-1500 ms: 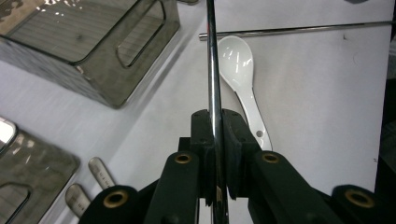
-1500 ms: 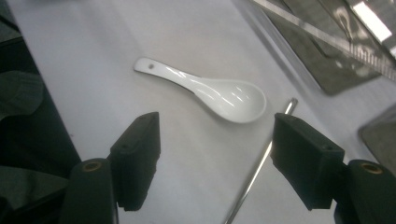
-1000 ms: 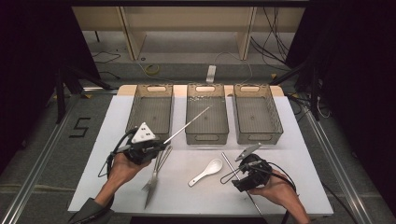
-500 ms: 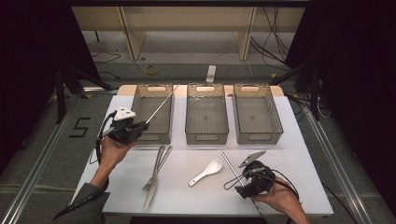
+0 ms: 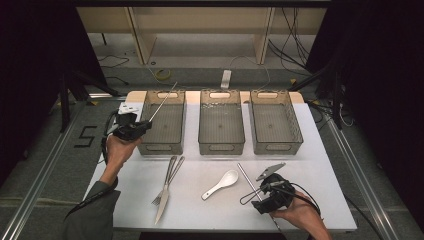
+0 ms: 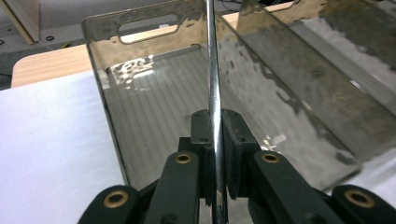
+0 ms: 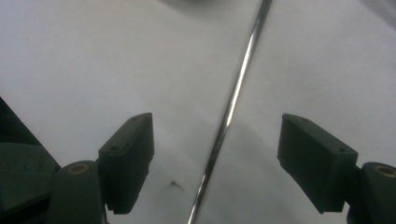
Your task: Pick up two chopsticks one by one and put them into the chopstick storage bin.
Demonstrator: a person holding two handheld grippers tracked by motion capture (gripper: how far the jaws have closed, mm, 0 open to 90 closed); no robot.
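White table: left gripper [image 5: 141, 125] carried chopstick [image 5: 162, 102] to left bin [image 5: 150, 148]

Table [image 5: 320, 150]: three bins in a row along the far edge. Middle bin [image 5: 221, 122] as landmark; left bin [image 5: 162, 122] to its left, right bin [image 5: 275, 121] to its right. Nearer than the middle bin: spoon [image 5: 221, 184]. Left of the spoon: fork [image 5: 170, 177] and knife [image 5: 164, 200], side by side. Right of the spoon: metal rod [image 5: 248, 181], between the right hand-held gripper's [image 5: 267, 192] jaws. Over the left bin: second rod [image 5: 161, 103], in the left hand-held gripper [image 5: 131, 126].
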